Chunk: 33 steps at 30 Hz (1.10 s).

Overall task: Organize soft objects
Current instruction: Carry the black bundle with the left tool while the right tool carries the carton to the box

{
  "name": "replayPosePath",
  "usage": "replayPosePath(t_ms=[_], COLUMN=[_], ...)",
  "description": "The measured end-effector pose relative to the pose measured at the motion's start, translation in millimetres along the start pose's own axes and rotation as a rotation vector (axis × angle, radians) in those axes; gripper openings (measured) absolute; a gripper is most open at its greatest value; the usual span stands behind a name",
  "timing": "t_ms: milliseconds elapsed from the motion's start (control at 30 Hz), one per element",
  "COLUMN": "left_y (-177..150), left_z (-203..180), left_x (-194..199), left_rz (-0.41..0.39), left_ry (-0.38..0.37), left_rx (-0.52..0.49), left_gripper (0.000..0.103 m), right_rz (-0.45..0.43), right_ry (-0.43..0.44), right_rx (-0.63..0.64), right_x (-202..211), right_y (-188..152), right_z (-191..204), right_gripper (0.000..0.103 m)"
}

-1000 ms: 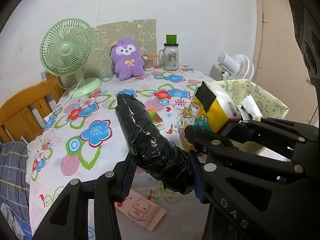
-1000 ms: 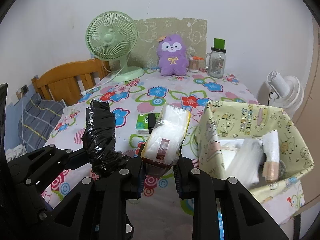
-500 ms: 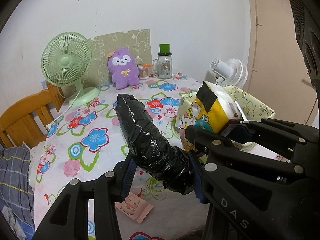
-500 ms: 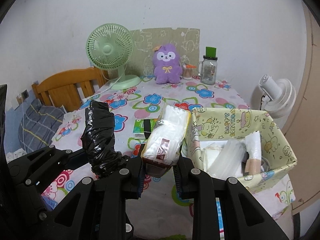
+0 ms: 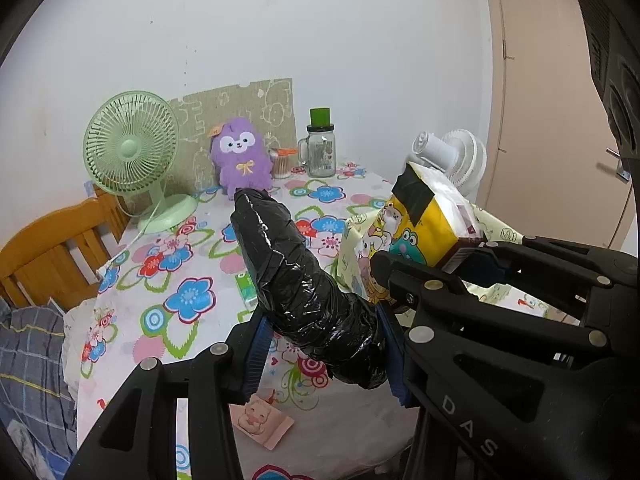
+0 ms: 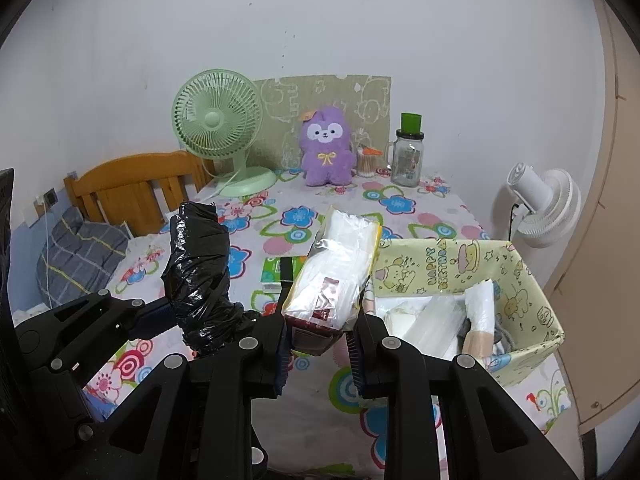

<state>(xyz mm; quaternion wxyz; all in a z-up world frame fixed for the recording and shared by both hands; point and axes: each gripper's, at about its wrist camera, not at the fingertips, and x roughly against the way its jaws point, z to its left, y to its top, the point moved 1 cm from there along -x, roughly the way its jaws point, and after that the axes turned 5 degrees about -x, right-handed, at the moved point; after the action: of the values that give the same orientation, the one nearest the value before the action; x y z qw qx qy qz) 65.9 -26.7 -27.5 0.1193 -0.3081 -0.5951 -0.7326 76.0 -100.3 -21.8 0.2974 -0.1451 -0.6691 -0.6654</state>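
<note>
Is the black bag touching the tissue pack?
Apart. The right wrist view shows tablecloth between the black bag, held in the left gripper, and the tissue pack, held in the right gripper.

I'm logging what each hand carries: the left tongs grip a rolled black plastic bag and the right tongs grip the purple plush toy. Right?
Not quite. The left tongs do grip the rolled black plastic bag, but the right tongs grip a clear-wrapped tissue pack. The right wrist view shows the purple plush toy sitting far back on the table by the wall.
</note>
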Motion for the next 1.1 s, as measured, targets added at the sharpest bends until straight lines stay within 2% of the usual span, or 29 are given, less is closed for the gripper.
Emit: replayPosePath(t_ms=[567,1100], left_y=[19.6,39.9], left_z=[-14.4,-40.7], left_x=[-0.5,-24.7], left_rz=[-0.018,-0.009], left_ry=[-0.006,-0.031], left_rx=[-0.028,-0.047], left_gripper=[0.051,0.051], right_rz=[-0.009,-0.002], right_ry=[-0.034,-0.082], right_rx=[-0.009,-0.022], right_x=[10.8,3.0], right_y=[15.0,26.5], right_z=[-17.6,-60.6], right_gripper=[0.027,0.027])
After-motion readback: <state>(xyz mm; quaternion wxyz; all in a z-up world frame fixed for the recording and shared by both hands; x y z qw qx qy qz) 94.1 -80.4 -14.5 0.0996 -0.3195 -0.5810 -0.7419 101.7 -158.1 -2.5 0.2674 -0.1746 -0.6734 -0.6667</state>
